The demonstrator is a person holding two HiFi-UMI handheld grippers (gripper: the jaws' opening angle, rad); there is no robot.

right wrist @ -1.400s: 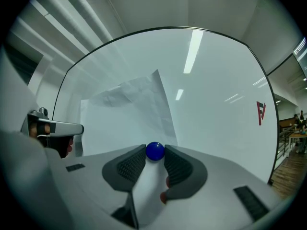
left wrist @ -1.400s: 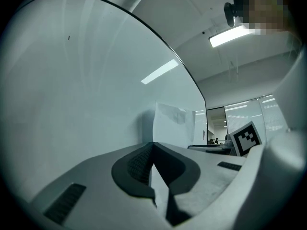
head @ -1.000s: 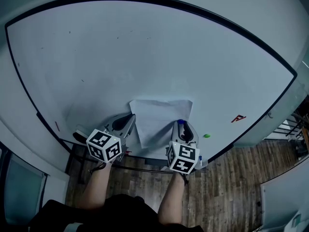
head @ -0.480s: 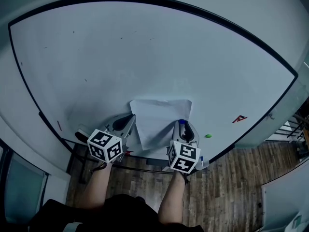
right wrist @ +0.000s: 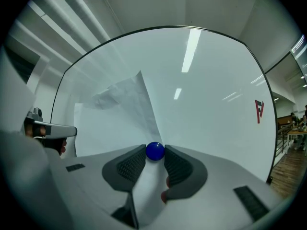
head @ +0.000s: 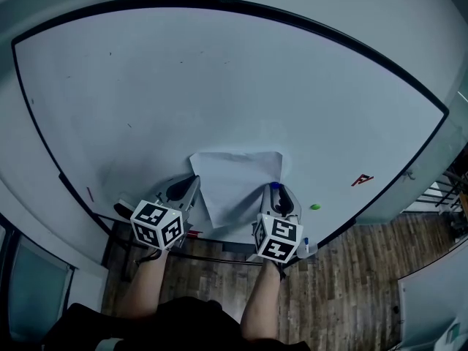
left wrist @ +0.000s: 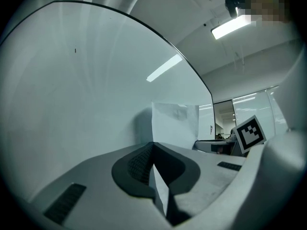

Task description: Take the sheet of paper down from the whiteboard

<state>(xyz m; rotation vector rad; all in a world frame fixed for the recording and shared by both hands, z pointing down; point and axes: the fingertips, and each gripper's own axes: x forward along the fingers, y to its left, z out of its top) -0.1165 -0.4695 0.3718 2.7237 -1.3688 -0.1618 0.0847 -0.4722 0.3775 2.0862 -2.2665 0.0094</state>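
A white sheet of paper (head: 238,185) hangs low on the whiteboard (head: 219,79), its top edge bulging off the surface. My left gripper (head: 189,189) is at the sheet's left edge, and the left gripper view shows the gripper (left wrist: 152,147) shut on that paper edge (left wrist: 161,195). The rest of the sheet (left wrist: 175,123) stands ahead of the jaws. My right gripper (head: 276,191) is at the sheet's right edge. Its jaws (right wrist: 154,153) are shut on a round blue magnet (right wrist: 154,151), with the paper (right wrist: 120,109) running between the jaws below it.
A green magnet (head: 314,206) and a red mark (head: 361,179) are on the board to the right of the sheet. A marker (head: 303,246) lies on the tray under the board's lower edge. Wooden floor (head: 351,284) lies below.
The sheet's top edge has shifted slightly left and the left gripper has eased left with it. The right gripper has stayed at the blue magnet.
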